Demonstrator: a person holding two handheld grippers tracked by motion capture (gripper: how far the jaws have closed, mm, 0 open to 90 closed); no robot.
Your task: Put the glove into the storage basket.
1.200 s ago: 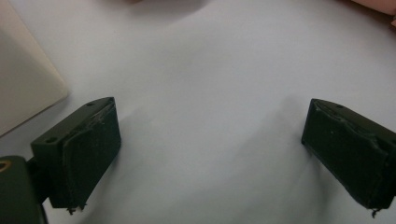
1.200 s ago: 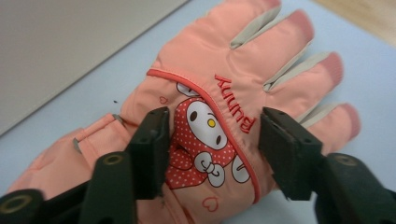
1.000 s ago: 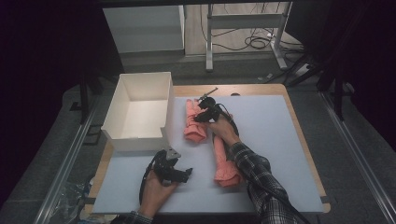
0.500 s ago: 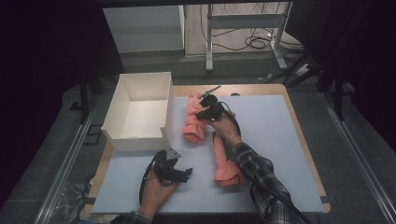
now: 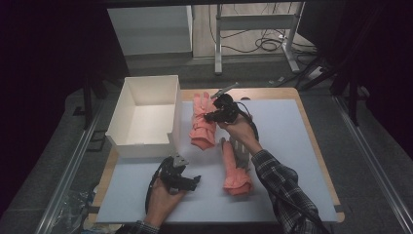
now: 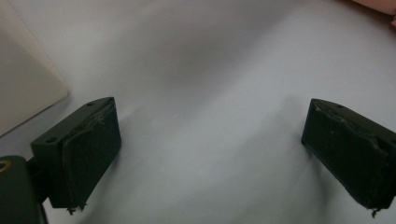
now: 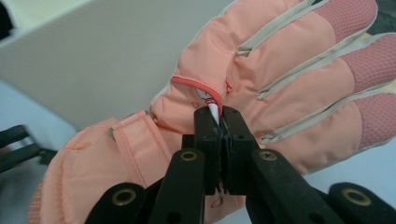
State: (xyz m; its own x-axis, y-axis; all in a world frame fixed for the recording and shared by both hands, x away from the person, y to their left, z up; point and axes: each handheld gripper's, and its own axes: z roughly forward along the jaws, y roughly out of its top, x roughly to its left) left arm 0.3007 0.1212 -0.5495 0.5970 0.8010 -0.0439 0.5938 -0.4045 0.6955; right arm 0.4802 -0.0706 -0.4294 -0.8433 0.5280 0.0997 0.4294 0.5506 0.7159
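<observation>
Grey mat [image 5: 292, 146]; right gripper [image 7: 218, 122] pinching glove [image 7: 261, 93], left gripper [image 6: 210, 154] wide, empty.

Two pink gloves [image 5: 202, 123] [image 5: 234, 168] — flat, beside box [image 5: 127, 144]

Your right sleeve [image 5: 282, 185] is dark plaid; both grippers, left gripper [image 5: 187, 181] and right gripper [image 5: 210, 117], are black, with brass-ringed pivot holes [image 7: 188, 156] and trailing black cables [image 5: 253, 126].
</observation>
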